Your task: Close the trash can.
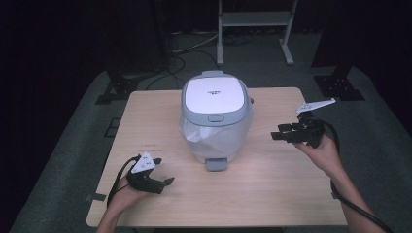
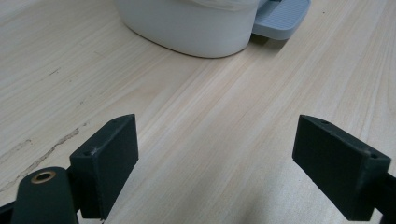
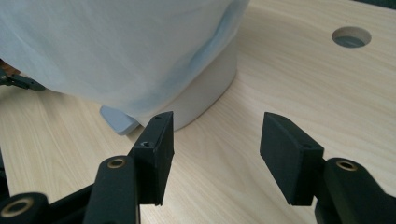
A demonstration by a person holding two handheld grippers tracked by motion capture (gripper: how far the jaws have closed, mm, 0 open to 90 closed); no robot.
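A small white pedal bin (image 1: 216, 131) with a grey-rimmed lid (image 1: 214, 94) stands shut at the middle of the wooden table (image 1: 272, 189). A white bag liner (image 3: 116, 46) hangs out over its sides. Its grey pedal (image 1: 216, 164) points toward the person. My left gripper (image 1: 164, 186) rests low near the front left, open and empty, aimed at the bin base (image 2: 187, 28) and pedal (image 2: 282, 14). My right gripper (image 1: 275, 135) is held above the table to the right of the bin, open with nothing between its jaws, pointing at the liner and the bin's lower wall (image 3: 205, 93).
A round cable hole (image 3: 351, 36) is cut in the tabletop behind the bin. Past the table's far edge stand a pale metal frame (image 1: 252, 19), dark stand feet (image 1: 116, 87) and loose cables on the grey floor. The left gripper (image 2: 217, 158) has bare wood ahead of it.
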